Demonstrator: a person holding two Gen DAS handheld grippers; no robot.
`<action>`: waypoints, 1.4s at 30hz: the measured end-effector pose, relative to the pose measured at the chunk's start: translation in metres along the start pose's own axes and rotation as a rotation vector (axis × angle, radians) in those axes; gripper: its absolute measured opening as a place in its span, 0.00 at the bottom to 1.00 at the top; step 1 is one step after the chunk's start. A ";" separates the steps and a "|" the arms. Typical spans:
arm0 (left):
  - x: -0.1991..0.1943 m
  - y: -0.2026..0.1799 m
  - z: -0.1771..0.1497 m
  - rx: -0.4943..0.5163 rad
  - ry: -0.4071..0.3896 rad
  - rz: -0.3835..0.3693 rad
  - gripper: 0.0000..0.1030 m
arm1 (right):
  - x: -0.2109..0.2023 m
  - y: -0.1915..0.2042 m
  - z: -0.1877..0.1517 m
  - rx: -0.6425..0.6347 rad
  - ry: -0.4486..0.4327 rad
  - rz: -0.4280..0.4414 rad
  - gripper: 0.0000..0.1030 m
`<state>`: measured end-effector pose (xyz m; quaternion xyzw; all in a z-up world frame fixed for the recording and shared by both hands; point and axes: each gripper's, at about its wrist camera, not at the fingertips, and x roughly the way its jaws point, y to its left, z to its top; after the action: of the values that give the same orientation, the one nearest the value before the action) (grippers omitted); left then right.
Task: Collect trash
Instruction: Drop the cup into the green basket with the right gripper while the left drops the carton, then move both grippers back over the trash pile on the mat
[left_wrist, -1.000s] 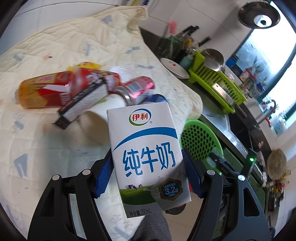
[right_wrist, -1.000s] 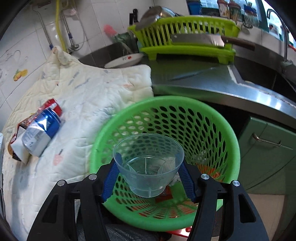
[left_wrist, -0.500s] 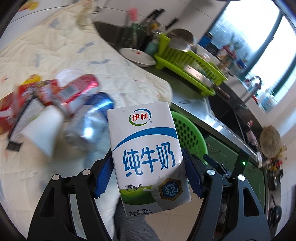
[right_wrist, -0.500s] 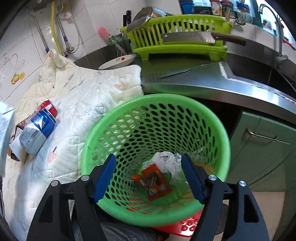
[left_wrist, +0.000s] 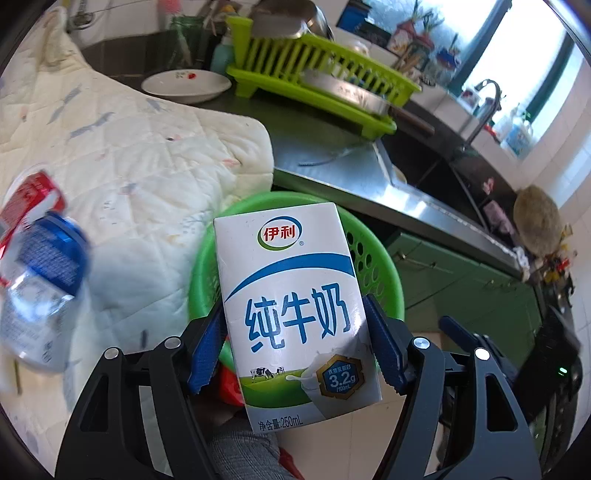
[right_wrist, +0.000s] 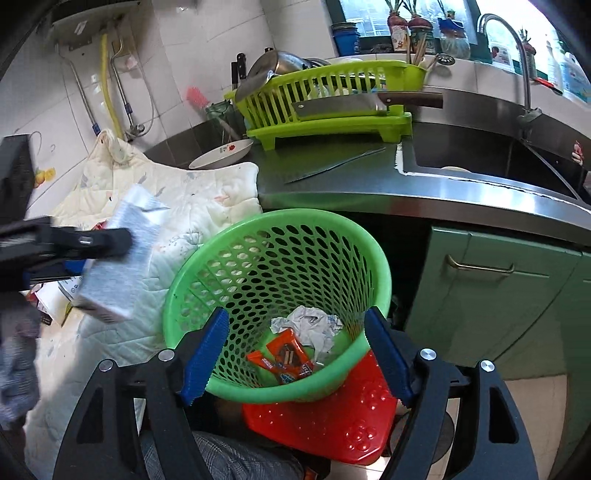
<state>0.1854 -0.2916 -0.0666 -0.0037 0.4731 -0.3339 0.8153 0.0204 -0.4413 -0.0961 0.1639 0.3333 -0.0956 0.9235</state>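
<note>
Left gripper (left_wrist: 297, 349) is gripping the milk carton (left_wrist: 295, 295) upright, blue pads pressing on both its sides, label facing the camera. The carton is hanging above the near-left rim of the green basket (left_wrist: 384, 266); the right wrist view shows it blurred, just left of the basket (right_wrist: 280, 266), over the quilt (right_wrist: 207, 206).

Right gripper (right_wrist: 295, 354) is empty, with nothing between the pads. Its jaws have just been opening and are standing wide, straddling the near side of the basket from above.

Inside the basket: crumpled white paper (right_wrist: 310, 326) and orange snack wrappers (right_wrist: 286, 356) lying on the bottom, touching each other. The basket is sitting on a red stool (right_wrist: 332, 417), right against the quilt edge and in front of the green cabinet (right_wrist: 491, 291).

Trash lying on the quilt (left_wrist: 147, 155): a blue-and-clear can (left_wrist: 40, 288) and a red-and-white pack (left_wrist: 33, 195) at the left edge of the left wrist view, both motion-blurred, close together.

Background: steel table (right_wrist: 369, 184) with a knife (right_wrist: 332, 164) lying flat, lime dish rack (right_wrist: 332, 99) with a cleaver (right_wrist: 365, 103) across it, white bowl (right_wrist: 221, 155) beside the quilt's far corner, sink (right_wrist: 480, 155) to the right.
</note>
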 end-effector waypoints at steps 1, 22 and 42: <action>0.005 -0.001 0.001 0.007 0.007 0.003 0.68 | 0.000 -0.001 -0.001 0.000 0.001 0.000 0.71; 0.024 -0.003 -0.007 0.072 0.009 0.020 0.74 | -0.001 0.005 -0.008 -0.005 0.012 0.012 0.71; -0.115 0.077 -0.049 -0.012 -0.191 0.223 0.74 | -0.008 0.099 0.007 -0.140 -0.009 0.149 0.71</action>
<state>0.1514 -0.1537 -0.0295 0.0122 0.3930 -0.2364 0.8885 0.0467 -0.3516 -0.0626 0.1228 0.3217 -0.0040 0.9388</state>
